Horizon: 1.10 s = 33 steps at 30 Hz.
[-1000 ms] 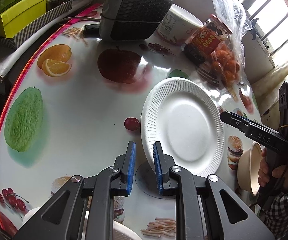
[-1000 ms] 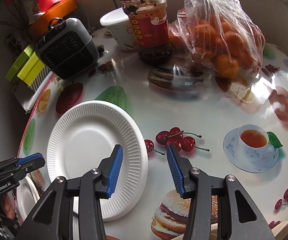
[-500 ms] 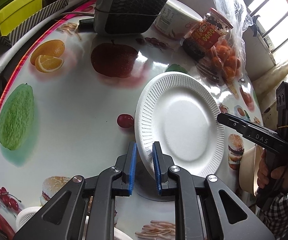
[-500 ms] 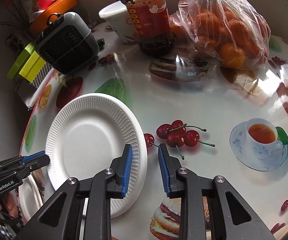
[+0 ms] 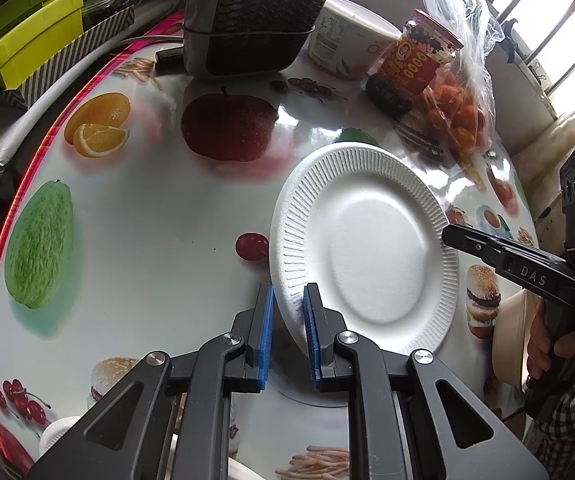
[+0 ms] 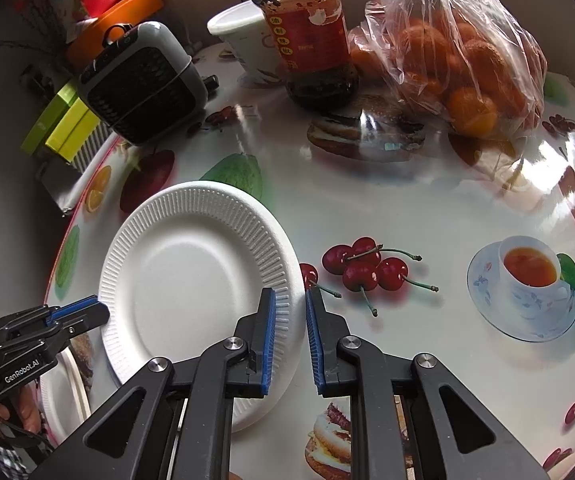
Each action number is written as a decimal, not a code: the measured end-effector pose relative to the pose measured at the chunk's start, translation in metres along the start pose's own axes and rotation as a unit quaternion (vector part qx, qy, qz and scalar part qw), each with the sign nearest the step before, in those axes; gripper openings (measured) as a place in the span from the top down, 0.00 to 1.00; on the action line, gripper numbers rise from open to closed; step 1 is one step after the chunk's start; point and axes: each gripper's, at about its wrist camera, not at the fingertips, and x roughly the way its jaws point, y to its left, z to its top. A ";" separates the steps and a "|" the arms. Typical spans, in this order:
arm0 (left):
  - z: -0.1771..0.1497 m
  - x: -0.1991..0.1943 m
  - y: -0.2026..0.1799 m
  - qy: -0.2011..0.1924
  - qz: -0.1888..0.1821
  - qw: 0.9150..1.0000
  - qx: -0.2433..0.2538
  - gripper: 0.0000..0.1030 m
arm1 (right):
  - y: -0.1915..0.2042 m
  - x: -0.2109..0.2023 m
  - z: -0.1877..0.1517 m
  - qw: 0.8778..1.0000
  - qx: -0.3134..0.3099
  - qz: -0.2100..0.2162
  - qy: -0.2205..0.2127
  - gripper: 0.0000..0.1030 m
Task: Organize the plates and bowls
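Note:
A white paper plate [image 5: 367,256] lies on the fruit-print table, its near-left edge raised a little over a shadow. My left gripper [image 5: 288,292] is shut on that ribbed rim, one blue pad on each face. The right gripper [image 5: 449,235] reaches in from the right, its tips at the plate's opposite rim. In the right wrist view, the right gripper [image 6: 290,294] is shut on the plate [image 6: 191,276] at its right rim. The left gripper [image 6: 97,312] meets the plate's left rim there. A tan bowl [image 5: 507,340] sits by the hand at the right.
At the back stand a grey fan heater [image 5: 247,16], a white tub [image 5: 343,48], a red-labelled jar [image 6: 307,40] and a bag of oranges [image 6: 459,64]. Yellow-green boxes [image 5: 27,44] lie beyond the table's left edge. Another white plate [image 6: 59,400] lies at the lower left.
The right gripper's jaws have closed from wide apart onto the plate's right rim. The left gripper keeps its hold on the left rim.

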 end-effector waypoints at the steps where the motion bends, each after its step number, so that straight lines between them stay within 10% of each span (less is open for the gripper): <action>1: 0.000 0.000 0.000 0.000 0.001 1.000 0.001 0.85 | 0.000 0.000 0.000 1.000 0.000 0.000 0.000 0.85; 33: -0.006 -0.010 -0.012 -0.014 0.013 1.000 0.017 0.85 | -0.004 -0.014 -0.010 1.000 0.021 0.008 -0.015 0.85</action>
